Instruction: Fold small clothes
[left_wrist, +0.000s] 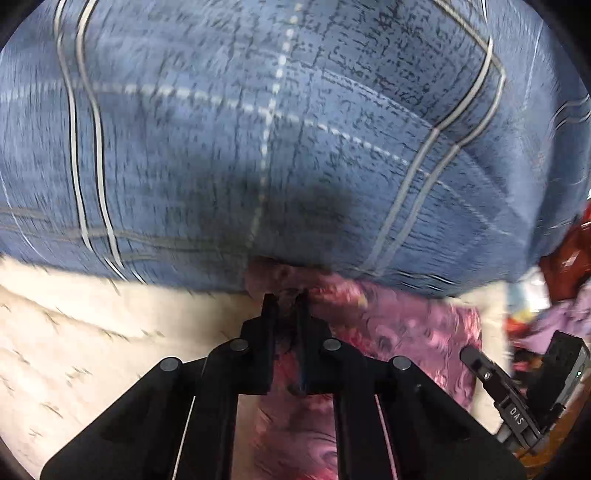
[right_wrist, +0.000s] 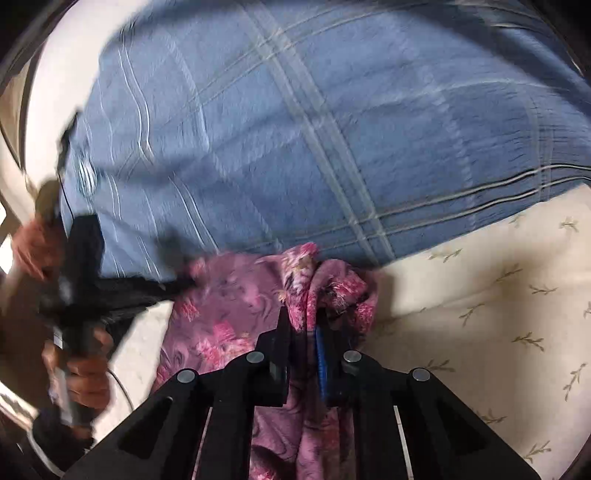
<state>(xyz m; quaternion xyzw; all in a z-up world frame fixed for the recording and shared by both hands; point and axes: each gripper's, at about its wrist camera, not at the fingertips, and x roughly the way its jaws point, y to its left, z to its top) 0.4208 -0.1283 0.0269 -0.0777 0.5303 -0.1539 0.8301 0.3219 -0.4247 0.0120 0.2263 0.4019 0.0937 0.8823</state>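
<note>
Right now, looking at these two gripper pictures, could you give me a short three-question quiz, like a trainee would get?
1. True or false: both the left gripper and the right gripper are shut on the pink floral garment.
2. Multiple choice: what lies just beyond the garment? A) a wooden board B) a blue plaid cover C) a metal tray
3. Fill in: the cream sheet is printed with small ____.

Key: 1 true: each pair of jaws stands close together with cloth pinched between. 2 B. 3 leafy sprigs.
</note>
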